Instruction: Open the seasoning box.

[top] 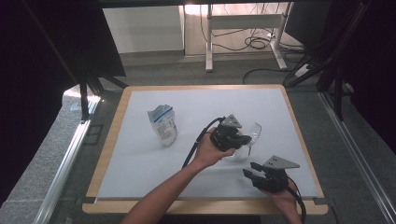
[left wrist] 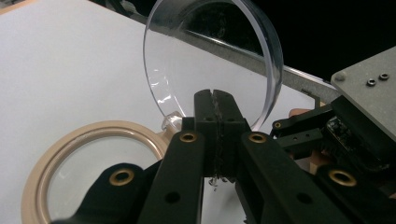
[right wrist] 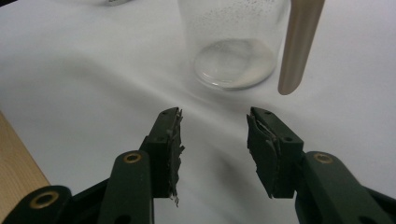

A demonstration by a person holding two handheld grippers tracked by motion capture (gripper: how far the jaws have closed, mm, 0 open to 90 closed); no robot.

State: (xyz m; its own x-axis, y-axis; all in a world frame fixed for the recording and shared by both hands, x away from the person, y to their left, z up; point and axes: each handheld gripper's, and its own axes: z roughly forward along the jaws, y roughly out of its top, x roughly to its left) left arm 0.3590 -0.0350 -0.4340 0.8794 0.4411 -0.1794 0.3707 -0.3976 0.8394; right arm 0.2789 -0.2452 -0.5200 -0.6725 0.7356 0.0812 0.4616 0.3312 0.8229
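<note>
Clear round lid (left wrist: 212, 51) was tipped up on edge over the jar (right wrist: 233, 46), apparently joined at the beige-ringed mouth (left wrist: 46, 158); hinge itself not clear. Jar stood upright on the white mat (top: 140, 154), looked empty.

Left gripper (left wrist: 215, 100) was right above the jar, jaws closed tight on the lid's lower edge. Right gripper (right wrist: 214, 121) sat near the jar on the person's side, jaws wide, holding nothing, pointed at the jar's base. Beige strip (right wrist: 299, 42) hung beside the jar wall; couldn't tell what it was. White and blue pouch (top: 163, 125) stood well left of the jar, untouched.

My read: step in hand was swinging the lid open, probably ahead of filling from the pouch.

Doing it well:
- follow the lid's arc about its joint, don't pull straight up, or the jar lifts or tips
- bite is thin and on a slick edge, so move slowly
- bring the free gripper onto the jar wall to brace it
</note>
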